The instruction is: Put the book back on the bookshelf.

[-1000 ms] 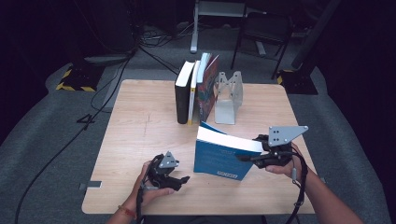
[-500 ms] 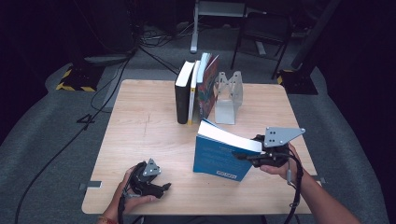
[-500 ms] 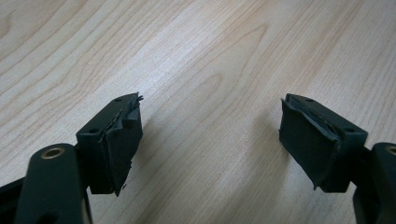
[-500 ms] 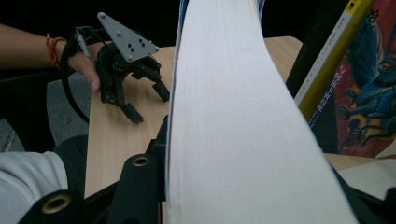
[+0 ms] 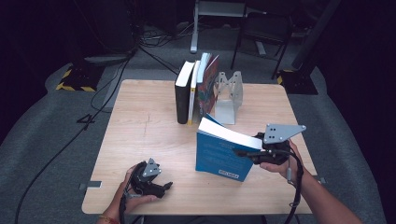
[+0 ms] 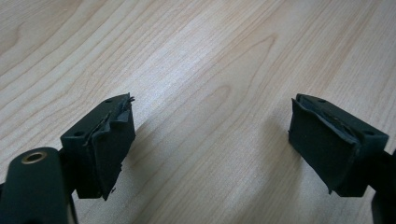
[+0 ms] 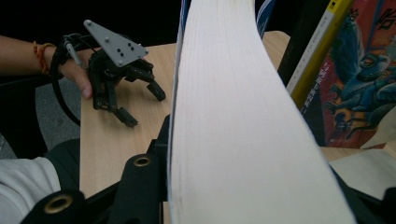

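Behind the blue book [image 7: 243, 121], right gripper's [image 5: 246, 152] fingers hide.

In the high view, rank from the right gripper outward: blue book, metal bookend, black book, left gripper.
1. Blue book: clamped in the right gripper.
2. Metal bookend: behind it, mid-table.
3. Black book and left gripper: too close to call.

A light wooden table [image 5: 140, 135] stands on grey carpet [image 5: 56, 140]. At its far edge, a black-spined book [image 5: 182, 98], a yellow-spined book [image 5: 192, 95] and a colourful illustrated book [image 5: 209, 86] stand upright together, leaning against a grey metal bookend [image 5: 229, 95]. Black cables [image 5: 70, 135] trail across the carpet.
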{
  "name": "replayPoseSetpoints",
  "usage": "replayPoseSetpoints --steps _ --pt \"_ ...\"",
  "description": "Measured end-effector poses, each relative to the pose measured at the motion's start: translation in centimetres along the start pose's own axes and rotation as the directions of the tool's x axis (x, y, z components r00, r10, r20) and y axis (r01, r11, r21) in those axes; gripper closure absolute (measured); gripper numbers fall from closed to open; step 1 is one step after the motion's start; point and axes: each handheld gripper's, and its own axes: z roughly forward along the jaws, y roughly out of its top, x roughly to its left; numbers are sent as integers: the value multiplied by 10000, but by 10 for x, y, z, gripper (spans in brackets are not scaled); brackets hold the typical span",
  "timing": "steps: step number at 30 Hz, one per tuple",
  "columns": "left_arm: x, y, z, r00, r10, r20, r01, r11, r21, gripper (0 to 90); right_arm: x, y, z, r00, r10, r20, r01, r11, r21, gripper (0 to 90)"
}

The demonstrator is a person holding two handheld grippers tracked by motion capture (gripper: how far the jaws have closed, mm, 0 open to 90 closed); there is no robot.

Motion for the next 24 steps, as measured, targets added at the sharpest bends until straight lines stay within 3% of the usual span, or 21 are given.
replayPoseSetpoints --steps 11,17,24 --pt "1 0 0 10000 34 57 -34 10000 25 146 -16 14 -16 9927 853 855 -908 9939 625 607" --pt "2 0 1 9999 76 107 -76 10000 18 142 -21 21 -24 9854 756 1527 -909 9913 955 607" --pt "2 1 1 10000 78 34 -79 10000 27 138 -32 25 -32 9693 948 2269 -1239 9853 1179 608"
